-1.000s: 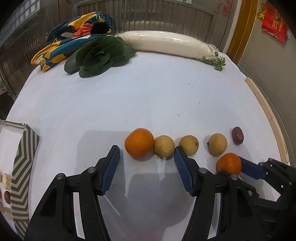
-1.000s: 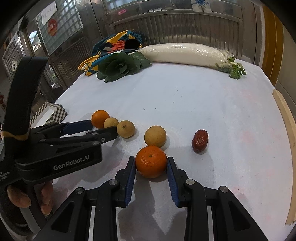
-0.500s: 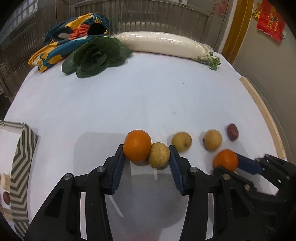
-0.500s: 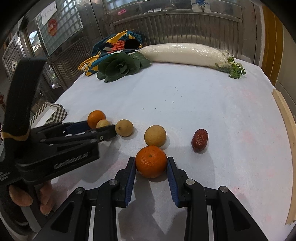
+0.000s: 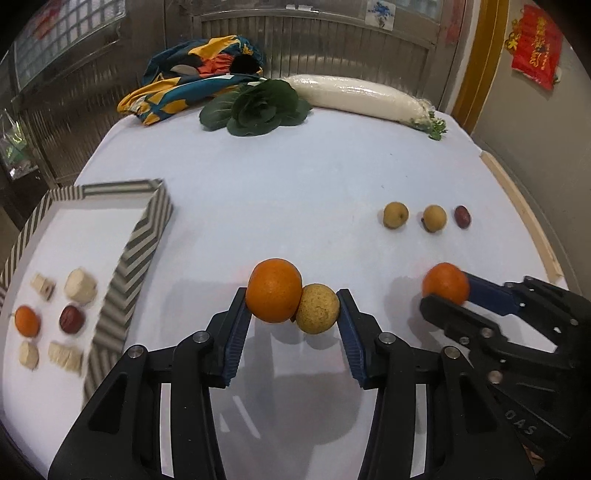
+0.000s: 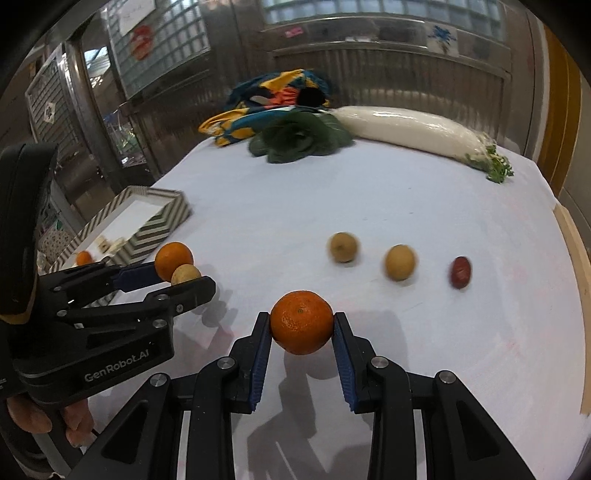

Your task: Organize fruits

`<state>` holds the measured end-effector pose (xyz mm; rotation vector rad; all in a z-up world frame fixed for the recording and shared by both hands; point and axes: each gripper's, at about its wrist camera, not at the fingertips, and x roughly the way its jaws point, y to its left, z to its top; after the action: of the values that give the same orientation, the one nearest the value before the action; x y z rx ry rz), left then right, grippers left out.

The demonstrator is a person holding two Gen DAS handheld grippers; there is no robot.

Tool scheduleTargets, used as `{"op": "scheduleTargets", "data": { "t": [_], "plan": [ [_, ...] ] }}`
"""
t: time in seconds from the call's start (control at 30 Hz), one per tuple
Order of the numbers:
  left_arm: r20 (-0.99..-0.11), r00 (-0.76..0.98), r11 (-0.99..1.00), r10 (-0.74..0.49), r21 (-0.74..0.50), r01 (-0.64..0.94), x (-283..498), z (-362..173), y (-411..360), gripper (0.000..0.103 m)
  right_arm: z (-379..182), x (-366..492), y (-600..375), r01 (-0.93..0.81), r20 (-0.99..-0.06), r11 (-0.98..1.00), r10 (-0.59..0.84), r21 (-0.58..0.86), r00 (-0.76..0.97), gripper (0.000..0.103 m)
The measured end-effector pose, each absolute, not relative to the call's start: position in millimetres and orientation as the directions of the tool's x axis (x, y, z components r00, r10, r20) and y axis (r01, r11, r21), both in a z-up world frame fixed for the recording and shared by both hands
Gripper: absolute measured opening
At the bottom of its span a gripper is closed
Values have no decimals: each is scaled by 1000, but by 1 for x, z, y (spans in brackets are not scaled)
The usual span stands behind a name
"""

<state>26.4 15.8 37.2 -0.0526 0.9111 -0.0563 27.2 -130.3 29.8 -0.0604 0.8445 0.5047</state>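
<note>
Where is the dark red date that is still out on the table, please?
The red date lies on the white table at the right end of a row, just right of two yellow fruits, beyond the right gripper.

1. "GenRobot.AI" in pale letters runs along the black side of the left hand-held gripper point(image 6: 184, 280), seen from the right wrist view.
2. "SVO", or something close to it, stands in faint grey letters, upside down, on the black body of the right hand-held gripper point(image 5: 448, 291) in the left wrist view; the reading is unsure.
3. The red hanging point(image 5: 537, 46) on the wall bears gold characters, too blurred to read.
4. The white sheet point(image 6: 138, 14) on the glass-block window carries marks too faint to read.
</note>
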Motion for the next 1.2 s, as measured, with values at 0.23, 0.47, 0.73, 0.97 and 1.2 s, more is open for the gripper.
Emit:
{"op": "scheduleTargets", "data": {
  "t": [0.23,0.47,0.73,0.97,1.2],
  "plan": [
    [-774,614,988,-155,-129,86,-11,47,42,46,35,-7,-107,-468,-712,871,421,146,562,32],
    [-805,571,986,-164,-128,102,-19,31,45,46,27,-15,-95,-466,-727,872,418,153,544,32],
    [-836,521,982,-174,-107,156,-21,16,39,46,23,-15,-98,-463,-734,872,419,160,534,32],
    [-838,509,977,-195,-124,171,-25,18,41,54,21,-14,-99,-462,-736,870,424,170,528,32],
    [-827,531,982,-185,-144,118,-27,26,58,58,20,-14,-99,-463,-734,868,431,178,524,32]
  ]
}}
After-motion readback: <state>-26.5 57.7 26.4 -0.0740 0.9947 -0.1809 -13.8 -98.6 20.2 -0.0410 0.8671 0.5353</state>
